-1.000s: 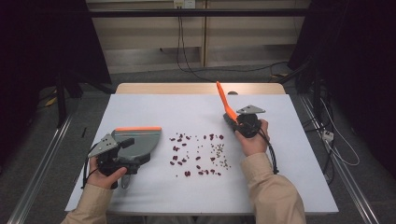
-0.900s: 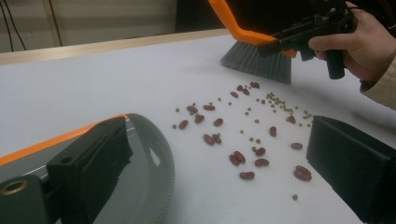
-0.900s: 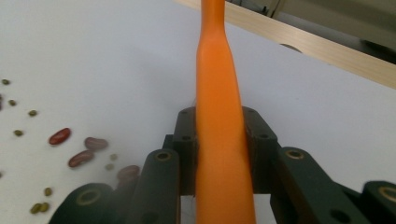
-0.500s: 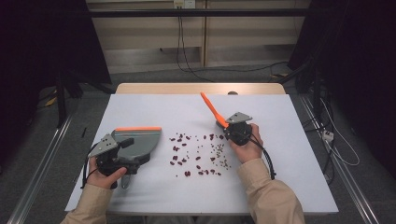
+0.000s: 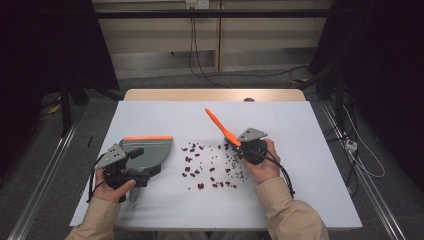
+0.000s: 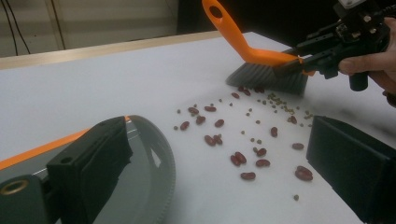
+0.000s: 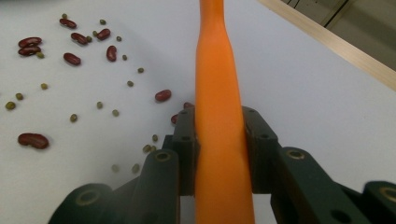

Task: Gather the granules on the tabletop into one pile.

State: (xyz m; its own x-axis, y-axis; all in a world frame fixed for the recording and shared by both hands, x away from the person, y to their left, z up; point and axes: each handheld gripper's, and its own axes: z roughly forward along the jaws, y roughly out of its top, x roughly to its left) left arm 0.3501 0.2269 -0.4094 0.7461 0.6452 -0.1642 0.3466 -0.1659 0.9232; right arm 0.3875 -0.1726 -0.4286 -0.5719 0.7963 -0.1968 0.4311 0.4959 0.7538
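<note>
A person sits at a white table [image 5: 310,150] holding a gripper in each hand. The right gripper [image 5: 239,146] has its jaws clamped on the orange handle of a small brush [image 6: 254,56], whose grey bristles rest on the tabletop at the right edge of a scatter of beans [image 5: 210,165]. The beans, dark red ones mixed with small green ones, lie loose across the middle of the table, between the brush and a grey dustpan [image 5: 150,152] with an orange lip. The left gripper [image 5: 131,161] has its jaws clenched on the dustpan, which sits flat on the table just left of the beans. Nothing stands between brush and dustpan but the beans. Bare table lies open toward the far wooden edge [image 5: 215,95] and on the right side, well apart from both hands.
</note>
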